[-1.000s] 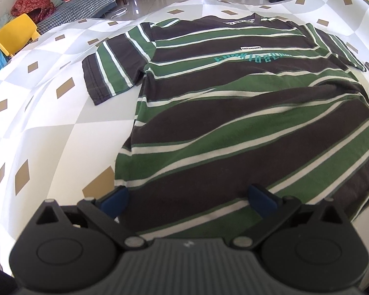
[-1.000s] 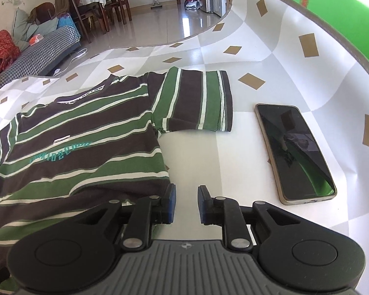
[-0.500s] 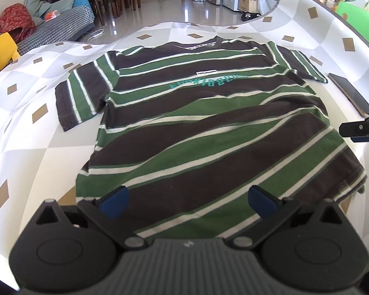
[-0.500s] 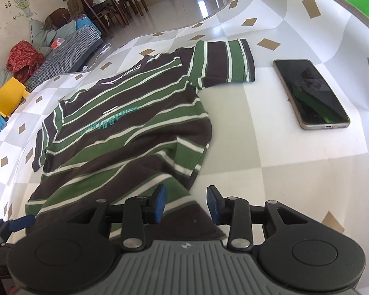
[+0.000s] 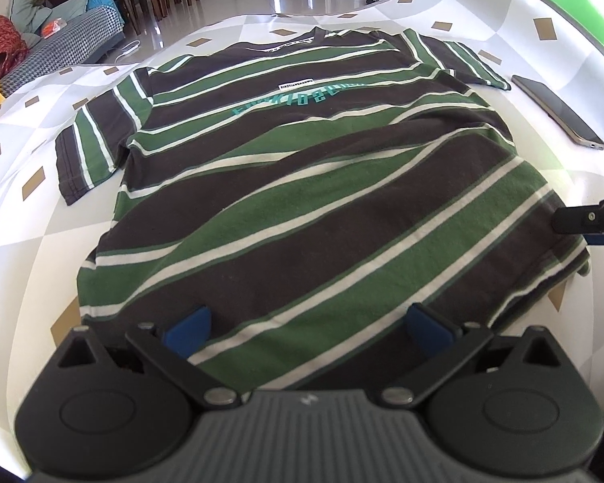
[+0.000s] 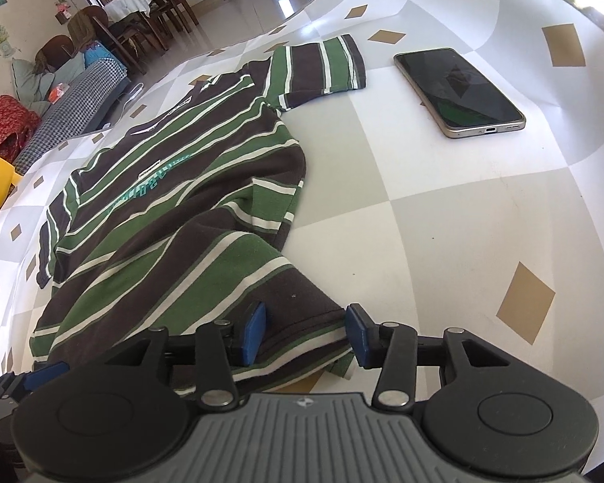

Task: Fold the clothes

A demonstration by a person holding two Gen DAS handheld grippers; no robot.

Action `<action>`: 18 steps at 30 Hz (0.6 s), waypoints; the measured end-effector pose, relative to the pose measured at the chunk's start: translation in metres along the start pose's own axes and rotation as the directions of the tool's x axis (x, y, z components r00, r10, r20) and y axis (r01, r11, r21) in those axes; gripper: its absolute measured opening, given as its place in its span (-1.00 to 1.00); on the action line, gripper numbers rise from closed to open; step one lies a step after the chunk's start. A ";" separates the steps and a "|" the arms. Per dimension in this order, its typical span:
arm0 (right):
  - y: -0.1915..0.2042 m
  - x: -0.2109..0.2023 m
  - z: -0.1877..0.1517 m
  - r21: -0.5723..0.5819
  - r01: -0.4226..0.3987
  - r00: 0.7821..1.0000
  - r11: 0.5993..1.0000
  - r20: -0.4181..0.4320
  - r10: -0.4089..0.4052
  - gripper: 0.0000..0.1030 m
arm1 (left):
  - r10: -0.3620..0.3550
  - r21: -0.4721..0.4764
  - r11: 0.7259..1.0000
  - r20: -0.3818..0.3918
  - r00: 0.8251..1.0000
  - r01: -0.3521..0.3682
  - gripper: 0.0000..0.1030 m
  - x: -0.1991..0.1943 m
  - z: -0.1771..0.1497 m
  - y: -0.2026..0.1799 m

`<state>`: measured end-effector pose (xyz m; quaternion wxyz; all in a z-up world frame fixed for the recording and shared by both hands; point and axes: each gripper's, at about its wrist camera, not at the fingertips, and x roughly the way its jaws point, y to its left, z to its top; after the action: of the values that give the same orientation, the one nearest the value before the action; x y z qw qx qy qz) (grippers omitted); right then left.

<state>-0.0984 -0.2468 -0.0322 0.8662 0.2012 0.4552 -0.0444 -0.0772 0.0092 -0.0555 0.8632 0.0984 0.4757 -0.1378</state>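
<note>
Striped green-and-brown T-shirt [image 5: 302, 185] lies flat ahead of both grippers. Left gripper [image 5: 308, 328] spread wide over hem. Right gripper [image 6: 306, 334] jaws opening, hem corner between them, unpinched.

Left tool [image 5: 308, 328] tilted downward, jaws spread wide, blue fingertips [image 5: 189, 330] well apart, right tool [image 6: 304, 332] angled downward, jaws opening, fingertips [image 6: 253, 334] either side of a cloth hem

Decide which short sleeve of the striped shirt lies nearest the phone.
The sleeve on the right in both views of the green, brown and white striped cotton shirt; the dark slab phone lies just beside it. The other sleeve is across the shirt.
</note>
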 end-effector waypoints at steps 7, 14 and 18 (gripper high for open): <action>0.005 -0.003 -0.002 -0.025 -0.017 0.999 1.000 0.031 0.018 -0.69 | 0.003 -0.010 1.000 -0.001 1.000 -0.003 1.00 -0.001 -0.002 0.002; 0.019 -0.019 -0.005 -0.105 -0.095 0.989 0.990 0.103 0.106 -0.82 | 0.010 -0.100 0.995 0.036 0.999 -0.006 1.00 -0.008 0.004 0.014; 0.021 -0.019 -0.010 -0.083 -0.062 0.992 0.995 0.105 0.071 -0.79 | 0.010 -0.152 0.988 0.049 0.999 -0.002 1.00 -0.011 0.006 0.021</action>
<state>-0.1122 -0.2261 -0.0155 0.8979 0.1790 0.4022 -0.0081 -0.0707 0.0290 -0.0426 0.8802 0.0304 0.4628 -0.1012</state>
